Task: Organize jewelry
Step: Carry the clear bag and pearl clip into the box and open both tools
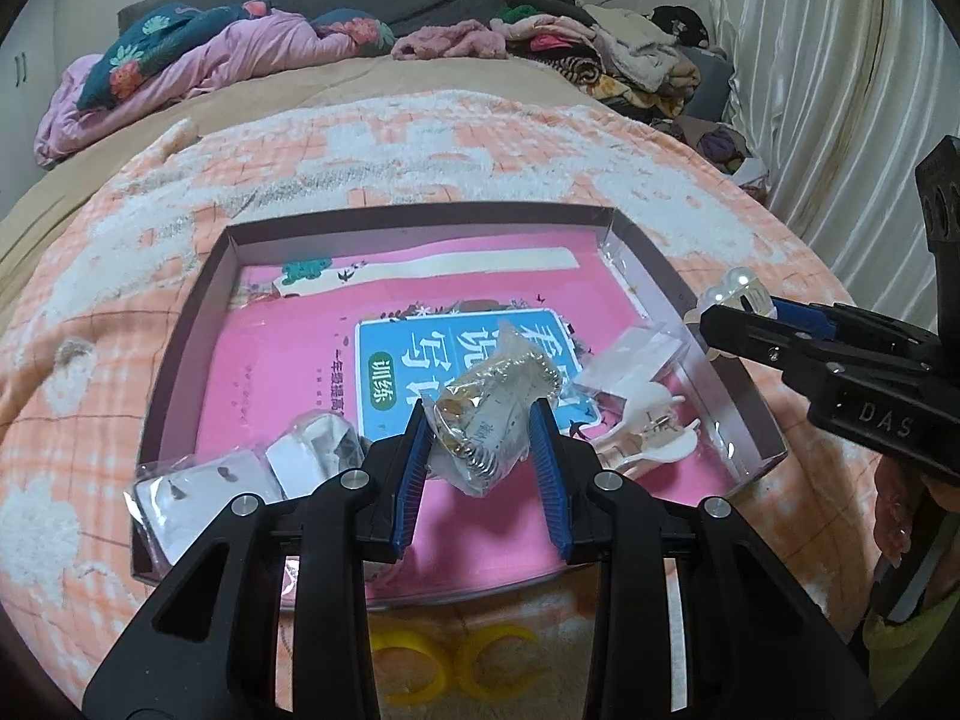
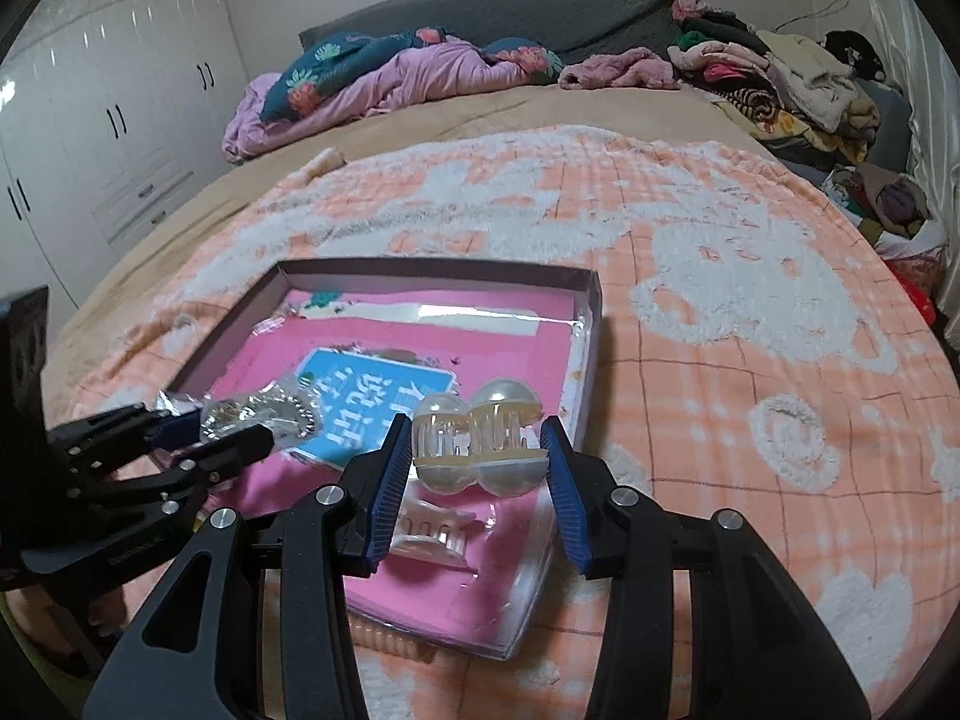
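Bedding fills both views: a peach-and-white blanket [image 2: 750, 276] covers the bed, and every task item sits on it or above it. Nearest my left camera, two yellow rings [image 1: 456, 666] lie on the blanket just short of the tray's near edge.

My left gripper [image 1: 480, 429] is clamped on a clear bag [image 1: 486, 414] of metal jewelry; the blue pads press its sides and the bag hangs over the near middle of the tray [image 1: 198, 324]. My right gripper [image 2: 477, 450] is clamped on a pearl clip [image 2: 480, 444], a double-domed hair claw with its teeth meshed, held above the tray's right side.

On the tray floor, a pink booklet [image 1: 288, 360] serves as lining. More small bags [image 1: 240, 480] rest at its near left corner, and a white clip [image 1: 648, 438] with another clear packet [image 1: 630, 360] lies at the right. In the right view that white clip [image 2: 429, 531] shows directly beneath my held one.

Beyond the tray, blanket gives way to a tan sheet, a pink quilt [image 2: 372, 90] against a grey headboard, and a clothes pile [image 2: 798, 84] at far right; white wardrobes [image 2: 120, 120] stand at left.

Step in hand, as I judge it: both items are being carried in for placing. Next move calls for lowering each onto a free patch of floor, then parting the pads; the clip should go beside its white neighbour, not onto it.
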`<state>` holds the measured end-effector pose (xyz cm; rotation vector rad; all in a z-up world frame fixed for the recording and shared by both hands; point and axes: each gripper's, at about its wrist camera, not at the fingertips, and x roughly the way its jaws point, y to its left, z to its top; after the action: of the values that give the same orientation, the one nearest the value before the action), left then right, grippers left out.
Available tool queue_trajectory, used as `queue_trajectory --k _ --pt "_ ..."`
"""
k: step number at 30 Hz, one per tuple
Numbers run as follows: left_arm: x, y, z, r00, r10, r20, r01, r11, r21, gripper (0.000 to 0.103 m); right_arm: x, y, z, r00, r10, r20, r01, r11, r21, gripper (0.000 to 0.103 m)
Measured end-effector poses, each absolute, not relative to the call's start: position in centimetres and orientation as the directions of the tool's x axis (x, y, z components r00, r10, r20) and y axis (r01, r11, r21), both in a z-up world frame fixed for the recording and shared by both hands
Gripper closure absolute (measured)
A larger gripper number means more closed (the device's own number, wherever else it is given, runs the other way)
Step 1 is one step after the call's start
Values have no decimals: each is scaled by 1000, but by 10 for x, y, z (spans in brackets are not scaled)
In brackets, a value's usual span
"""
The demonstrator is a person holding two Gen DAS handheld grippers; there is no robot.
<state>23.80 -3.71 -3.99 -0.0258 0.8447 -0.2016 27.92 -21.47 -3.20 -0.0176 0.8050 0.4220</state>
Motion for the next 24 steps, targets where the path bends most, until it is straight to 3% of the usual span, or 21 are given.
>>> queue_trajectory --k 12,18,24 --pt "237 -36 -39 642 -171 -747 151 984 -96 78 283 -221 -40 611 347 -712 -356 923 144 60" --pt "233 -31 -35 647 -153 -747 130 987 -90 68 284 -219 -44 596 353 -721 -359 920 154 60" --pt "228 -27 -33 646 -136 -751 111 990 -84 65 281 -218 -39 601 358 -714 -362 919 156 60"
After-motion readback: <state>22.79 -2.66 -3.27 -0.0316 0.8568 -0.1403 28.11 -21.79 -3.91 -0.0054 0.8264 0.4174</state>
